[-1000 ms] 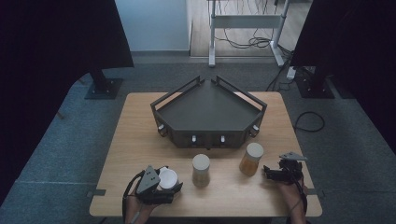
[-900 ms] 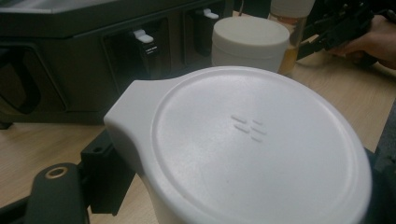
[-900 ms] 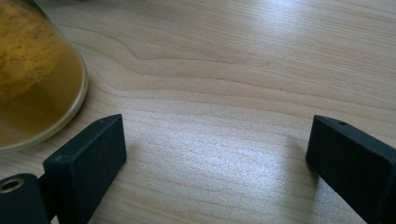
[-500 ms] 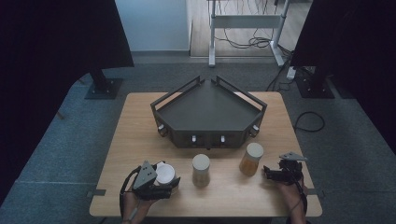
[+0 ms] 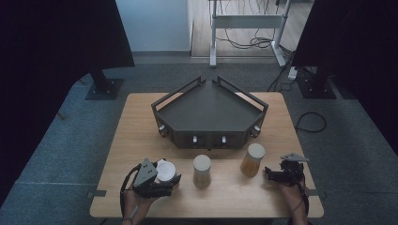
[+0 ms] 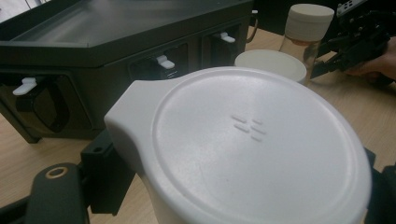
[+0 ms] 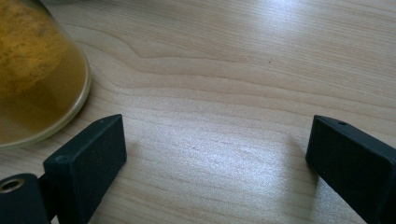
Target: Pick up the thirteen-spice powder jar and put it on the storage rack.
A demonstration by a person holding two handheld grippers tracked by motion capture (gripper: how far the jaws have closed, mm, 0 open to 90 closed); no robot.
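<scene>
A: Where is the white-lidded jar (image 5: 166, 171)?

B: At the near left of the wooden table (image 5: 136, 131), clamped between the jaws of the left gripper (image 5: 159, 183). From above it is a small white disc beside the gripper's grey plate.

A: And the left gripper view?

B: There the lid (image 6: 252, 149) is huge: smooth matte plastic, round, with a shallow raised rim, a squared tab at 1 side and 4 small embossed dashes. Black jaw parts hug it low on both sides.

A: What lies beyond it?

B: The dark tray (image 5: 209, 110), angular with low walls; the left gripper view shows white toggle levers (image 6: 164, 60) set in recesses along its front, mere specks from above. 2 more jars stand in front of it, the middle one (image 5: 202, 171) pale, the right one (image 5: 253, 159) amber.

A: The right gripper (image 5: 273, 175)?

B: Jaws spread wide, nothing between them. Its own view shows bare wood grain between 2 matte black pads (image 7: 88, 158), and the amber jar's clear glass base (image 7: 37, 70) with grainy yellow powder, just off the left pad.
</scene>
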